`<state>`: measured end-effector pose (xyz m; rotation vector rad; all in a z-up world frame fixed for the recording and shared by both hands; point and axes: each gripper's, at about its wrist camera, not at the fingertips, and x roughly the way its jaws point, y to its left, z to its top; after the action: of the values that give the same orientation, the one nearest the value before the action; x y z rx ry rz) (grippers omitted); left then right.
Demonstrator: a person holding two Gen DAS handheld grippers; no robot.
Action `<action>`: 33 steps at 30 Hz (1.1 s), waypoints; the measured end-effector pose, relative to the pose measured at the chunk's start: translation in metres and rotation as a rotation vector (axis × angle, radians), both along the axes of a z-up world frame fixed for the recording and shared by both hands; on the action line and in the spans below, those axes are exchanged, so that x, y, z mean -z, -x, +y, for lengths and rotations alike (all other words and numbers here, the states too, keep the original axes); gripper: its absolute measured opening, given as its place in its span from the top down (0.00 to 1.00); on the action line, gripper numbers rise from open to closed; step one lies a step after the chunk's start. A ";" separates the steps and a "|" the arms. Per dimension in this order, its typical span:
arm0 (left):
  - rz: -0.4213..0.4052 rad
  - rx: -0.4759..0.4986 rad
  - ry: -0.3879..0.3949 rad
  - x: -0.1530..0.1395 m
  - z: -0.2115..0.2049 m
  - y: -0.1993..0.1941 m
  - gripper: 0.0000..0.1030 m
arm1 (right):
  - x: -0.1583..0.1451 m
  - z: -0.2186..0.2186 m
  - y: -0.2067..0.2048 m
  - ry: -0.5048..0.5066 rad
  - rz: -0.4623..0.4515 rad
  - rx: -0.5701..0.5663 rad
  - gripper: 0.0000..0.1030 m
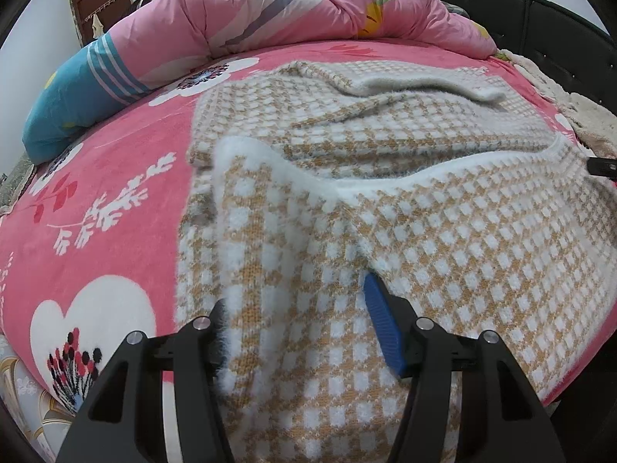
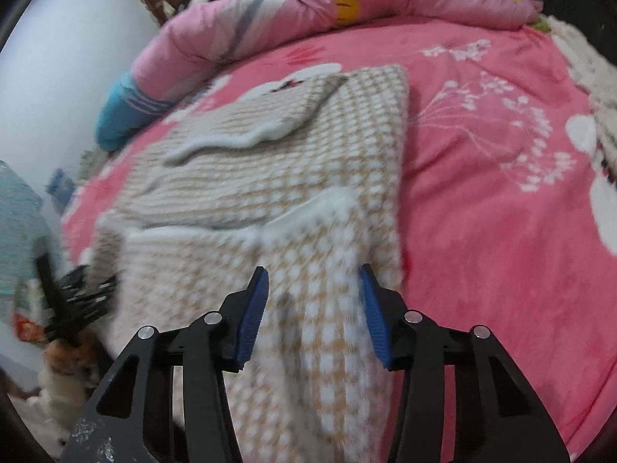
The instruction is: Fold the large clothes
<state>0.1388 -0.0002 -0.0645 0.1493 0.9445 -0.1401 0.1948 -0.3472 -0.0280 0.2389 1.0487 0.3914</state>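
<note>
On the bed | sweater spread flat, near hem lifted | left claw and right claw wide apart, hem between fingers, likely gripping though blurred | carry both corners forward level | containers: none seen

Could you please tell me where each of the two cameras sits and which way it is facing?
Left wrist: on the left gripper, facing forward across the beige-and-white checked knit garment toward the pink quilted duvet; its black fingers show, knit between them.
Right wrist: on the right gripper, facing likewise; blue-padded fingers flank the fabric.
Shared: garment, duvet, pink floral bedsheet.
</note>
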 end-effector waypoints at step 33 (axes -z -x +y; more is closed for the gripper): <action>-0.005 -0.011 -0.027 -0.001 -0.006 0.003 0.45 | 0.032 -0.038 -0.043 -0.238 0.298 -0.013 0.67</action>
<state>0.1355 -0.0064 -0.0639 0.1695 0.9426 -0.1173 0.2381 -0.3847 -0.0596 0.5152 1.2967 0.5028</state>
